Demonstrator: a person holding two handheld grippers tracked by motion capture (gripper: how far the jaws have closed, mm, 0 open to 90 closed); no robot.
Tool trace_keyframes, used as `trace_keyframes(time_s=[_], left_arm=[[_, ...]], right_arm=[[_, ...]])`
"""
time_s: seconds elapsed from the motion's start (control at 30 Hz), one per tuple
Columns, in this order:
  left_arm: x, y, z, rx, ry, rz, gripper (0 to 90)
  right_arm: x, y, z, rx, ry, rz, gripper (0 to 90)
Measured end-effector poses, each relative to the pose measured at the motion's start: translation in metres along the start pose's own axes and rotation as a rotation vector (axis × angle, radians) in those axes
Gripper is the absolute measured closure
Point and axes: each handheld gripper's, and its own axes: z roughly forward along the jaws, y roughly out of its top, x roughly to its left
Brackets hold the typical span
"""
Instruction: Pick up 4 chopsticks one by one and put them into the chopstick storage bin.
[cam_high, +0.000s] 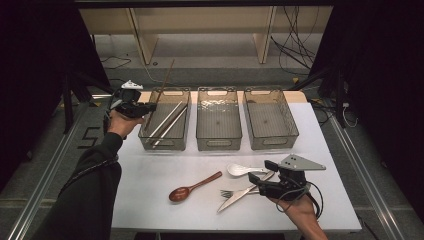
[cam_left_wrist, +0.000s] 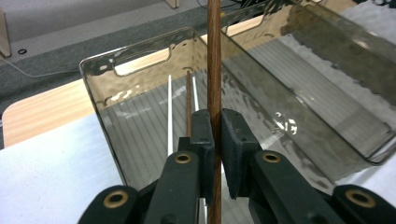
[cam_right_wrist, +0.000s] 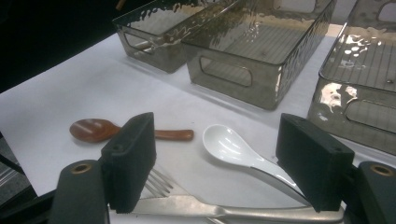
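While the left gripper (cam_high: 148, 106) clamps a brown wooden chopstick (cam_left_wrist: 214, 56) between its pads, the stick stands over the near left rim of the left bin (cam_high: 145, 139), slanting up and away. Inside that bin: two metal chopsticks (cam_high: 167, 122) and one more wooden stick. Well to the bin's right, near the table's front edge: right gripper (cam_right_wrist: 219, 163), jaws wide, holding nothing, poised over the white spoon (cam_right_wrist: 233, 148), fork (cam_right_wrist: 161, 183) and knife (cam_high: 237, 196). Wooden spoon (cam_high: 192, 186): between bin and gripper.

chopstick (cam_left_wrist: 214, 56): both ends cut off | knife (cam_right_wrist: 261, 213) blade prob. hidden behind jaw
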Motion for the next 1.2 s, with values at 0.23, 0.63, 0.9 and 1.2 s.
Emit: trace_keyframes(time_s=[0.23,0.63,0.9,1.2], left_arm=[[0.0,-0.005,0.006,0.0,0.005,-0.01,83.1],[0.005,-0.016,0.015,0.024,0.019,-0.031,83.0],[0.007,-0.021,0.018,0.03,0.027,-0.051,82.7],[0.006,-0.023,0.014,0.033,0.017,-0.069,73.6]], right_arm=[[0.0,0.0,0.0,0.001,0.001,0.0,29.5],[0.001,0.0,0.0,0.002,0.002,0.001,29.5],[0.001,0.0,0.0,0.002,0.002,0.002,29.4],[0.001,0.0,0.001,0.002,0.002,0.002,29.5]])
